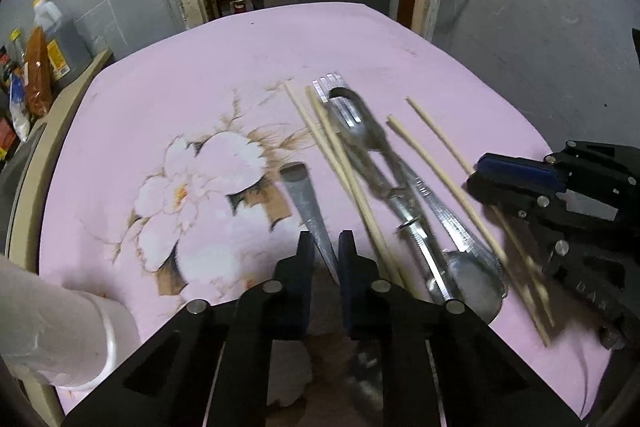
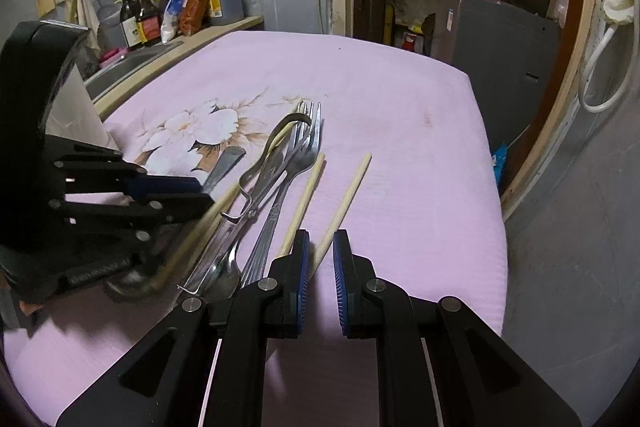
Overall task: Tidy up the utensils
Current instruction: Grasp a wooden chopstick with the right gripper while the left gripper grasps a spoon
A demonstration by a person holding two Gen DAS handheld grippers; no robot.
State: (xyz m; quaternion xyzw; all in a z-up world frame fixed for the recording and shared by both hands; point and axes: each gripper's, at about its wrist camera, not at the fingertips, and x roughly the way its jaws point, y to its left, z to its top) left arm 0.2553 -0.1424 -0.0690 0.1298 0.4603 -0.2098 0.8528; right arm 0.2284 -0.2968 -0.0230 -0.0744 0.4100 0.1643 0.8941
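Right now the utensils lie in a loose cluster on a pink cloth (image 1: 240, 67) printed with a pale flower, most of them running lengthwise away from the cameras. Nearest the flower is a flat steel handle (image 1: 298, 183), dull grey and widening to a squared, rounded end; its narrow part passes between the fingers of the left gripper (image 1: 326, 243), whose jaws stand almost together and clamp it from both sides, while whatever is at its other end is hidden under the gripper. Just right of it in the left wrist view lies a pair of pale wooden chopsticks (image 1: 344, 171), side by side and touching. Next come shiny metal tongs (image 1: 372, 147) with a looped end, lying over a fork (image 1: 330, 87) whose tines point to the far edge of the cloth. A steel spoon (image 1: 472, 275) rests with its bowl toward the near edge and its ridged handle slanting up beside the tongs. Two more chopsticks lie apart from each other on the right: the second chopstick (image 2: 308, 187) rests just beside the fork's handle, and the outer chopstick (image 2: 352, 187) runs with its near end into the narrow gap of the right gripper (image 2: 321, 239), whose blue-padded jaws are drawn close and appear to pinch it. Both grippers sit low at the near side of the cluster.
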